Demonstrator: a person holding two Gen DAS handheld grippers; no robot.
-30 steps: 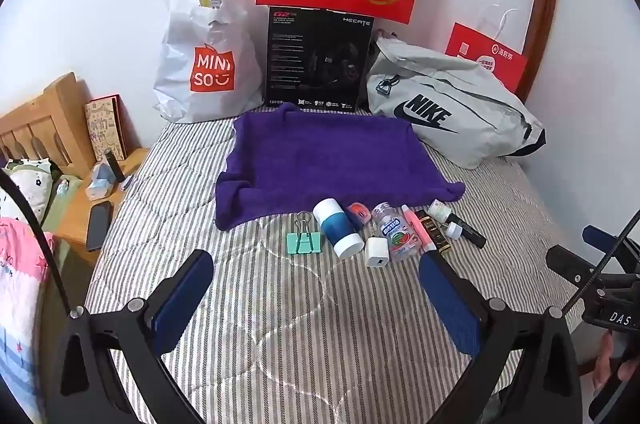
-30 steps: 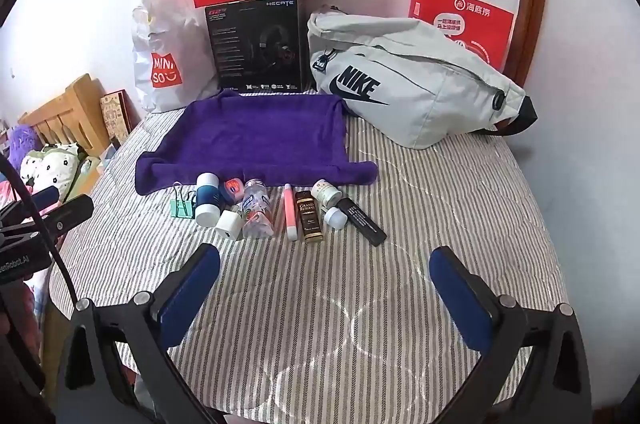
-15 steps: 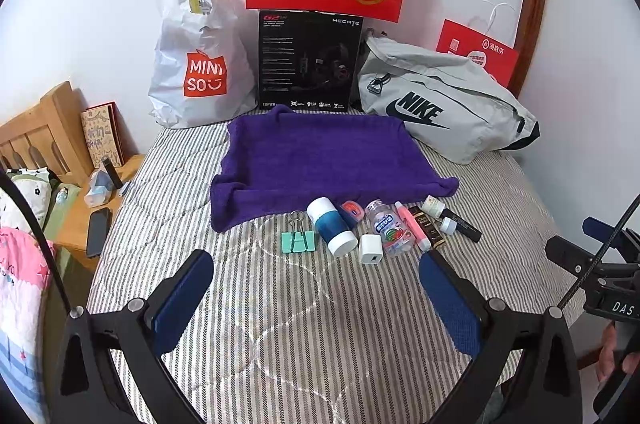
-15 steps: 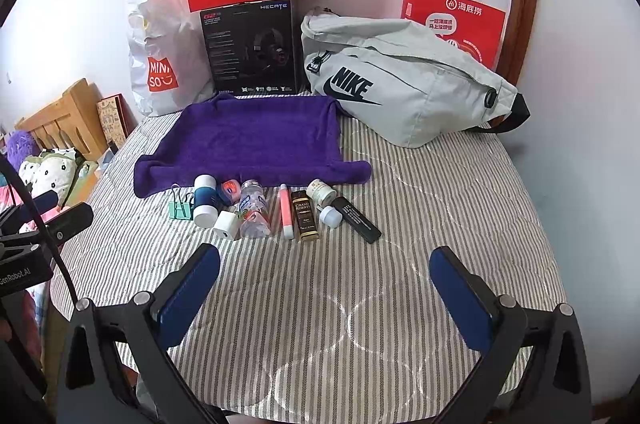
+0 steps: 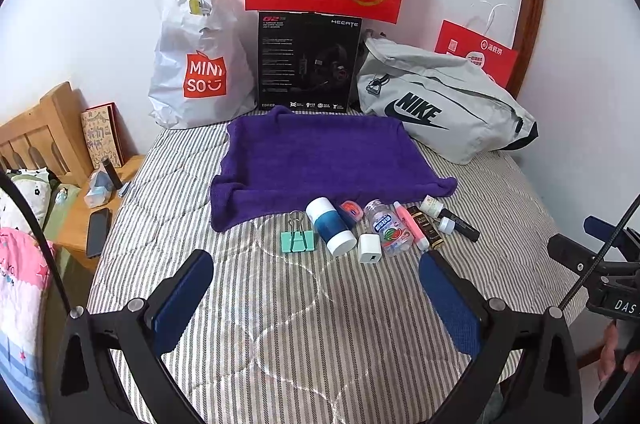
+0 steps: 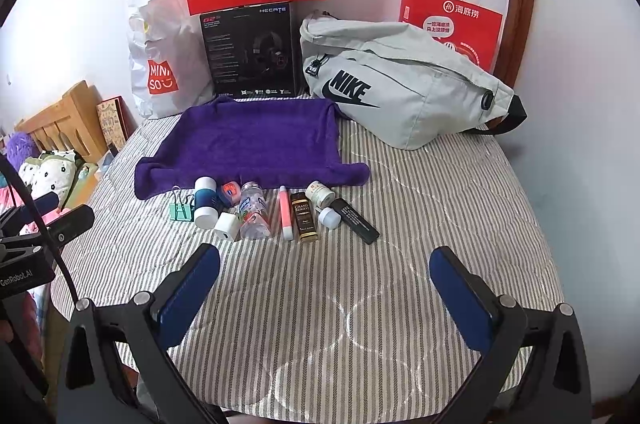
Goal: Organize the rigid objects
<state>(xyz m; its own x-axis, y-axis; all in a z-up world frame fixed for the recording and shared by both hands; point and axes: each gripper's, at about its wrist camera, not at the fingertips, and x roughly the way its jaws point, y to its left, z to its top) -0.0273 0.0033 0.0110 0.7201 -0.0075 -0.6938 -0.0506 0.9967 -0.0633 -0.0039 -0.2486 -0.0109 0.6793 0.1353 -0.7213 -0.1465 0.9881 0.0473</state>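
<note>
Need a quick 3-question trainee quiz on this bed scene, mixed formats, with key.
1. True or false: the left gripper is shut on the binder clip.
2. Which item lies at the far right end of the row? A) black stick B) white charger C) pink tube
3. Fill in: the purple towel lies ___ the row, toward the wall.

Key: 1 false; both grippers, right too, are open and empty. 2 A. 3 behind.

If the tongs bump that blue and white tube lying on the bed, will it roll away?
Probably a little. The blue and white tube is round and lies on its side, so a sideways nudge could roll it. The binder clip and white charger cube sit close on either side and would likely stop it. The soft striped bedcover should slow it too.
</note>
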